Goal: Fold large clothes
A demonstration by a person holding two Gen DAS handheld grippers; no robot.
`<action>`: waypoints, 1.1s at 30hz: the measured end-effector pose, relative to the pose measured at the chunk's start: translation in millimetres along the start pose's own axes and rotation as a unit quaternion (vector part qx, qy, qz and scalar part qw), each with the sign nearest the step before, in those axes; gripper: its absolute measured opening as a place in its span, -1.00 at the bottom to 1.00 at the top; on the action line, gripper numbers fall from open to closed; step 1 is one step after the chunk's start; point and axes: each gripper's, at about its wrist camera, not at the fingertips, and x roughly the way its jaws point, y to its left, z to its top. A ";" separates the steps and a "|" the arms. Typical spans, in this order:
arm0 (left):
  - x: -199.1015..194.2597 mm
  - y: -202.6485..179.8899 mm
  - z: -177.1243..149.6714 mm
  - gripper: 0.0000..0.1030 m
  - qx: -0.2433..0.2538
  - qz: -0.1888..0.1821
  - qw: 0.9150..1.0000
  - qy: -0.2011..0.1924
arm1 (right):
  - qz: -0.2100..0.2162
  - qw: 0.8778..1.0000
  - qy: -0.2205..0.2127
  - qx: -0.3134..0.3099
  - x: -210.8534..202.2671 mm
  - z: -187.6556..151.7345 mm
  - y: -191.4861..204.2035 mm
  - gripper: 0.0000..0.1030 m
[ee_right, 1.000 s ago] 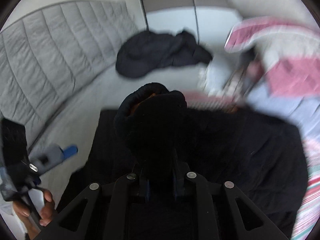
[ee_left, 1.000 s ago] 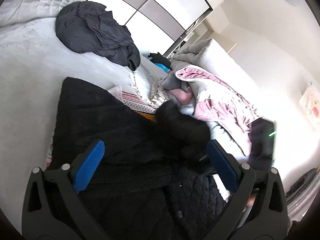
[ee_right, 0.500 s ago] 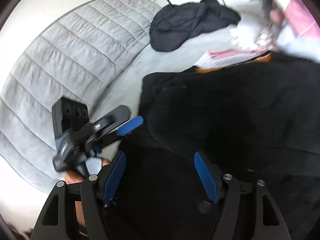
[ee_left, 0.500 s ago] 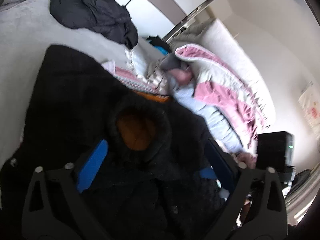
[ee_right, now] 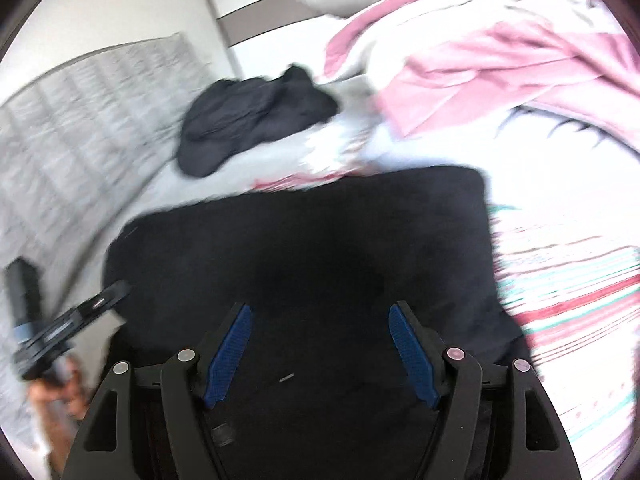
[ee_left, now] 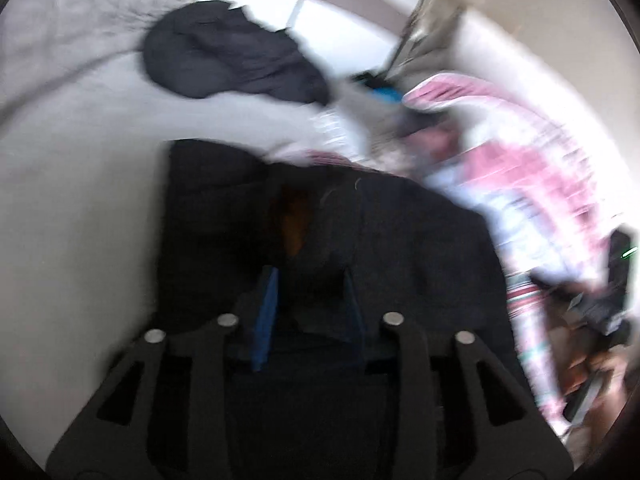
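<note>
A large black jacket [ee_right: 320,240] lies spread on the grey bed, its orange lining [ee_left: 294,224] showing at the hood. In the left wrist view my left gripper [ee_left: 310,280] is shut on a bunch of the jacket's black fabric [ee_left: 320,264] near the hood. In the right wrist view my right gripper [ee_right: 320,320] is open and empty just above the flat jacket. The left gripper [ee_right: 68,320] also shows at the far left of that view, held by a hand.
A second dark jacket [ee_left: 228,56] lies crumpled at the back of the bed near the quilted grey headboard [ee_right: 72,120]. A pink and white duvet [ee_right: 500,52] and a striped cloth [ee_right: 568,300] pile up on the right. Both views are blurred.
My left gripper has closed on the jacket by the hood. My right gripper let go of the hood earlier, stays open and has swung right over the jacket.
</note>
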 end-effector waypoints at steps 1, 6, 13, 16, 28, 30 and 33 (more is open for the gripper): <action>-5.0 6.2 2.2 -0.29 -0.008 0.015 1.000 -0.015 | -0.009 1.000 -0.001 0.007 4.1 2.0 -4.2 0.41; -29.7 19.3 3.9 -0.07 -0.040 -0.072 0.992 -0.099 | -0.008 0.999 -0.013 0.044 20.6 8.7 -12.8 0.41; 22.3 -14.8 -18.4 -0.07 0.047 -0.036 0.998 -0.038 | -0.075 0.997 0.005 -0.025 84.2 -3.2 32.0 0.45; 58.5 -2.9 -26.3 0.02 0.027 0.017 0.998 0.055 | -0.124 0.987 -0.002 -0.098 102.9 -22.9 47.9 0.49; 4.7 -12.7 -14.6 0.64 -0.013 -0.015 0.999 0.044 | -0.015 0.998 0.008 -0.065 -20.3 -51.0 3.3 0.53; -16.1 -25.9 -14.5 0.76 0.001 0.002 0.998 0.055 | -0.016 0.997 0.012 -0.080 -46.6 -60.5 -3.6 0.56; -50.0 -38.6 -14.2 0.81 0.016 0.011 0.997 0.070 | -0.030 0.994 0.013 -0.100 -95.9 -81.1 -19.3 0.57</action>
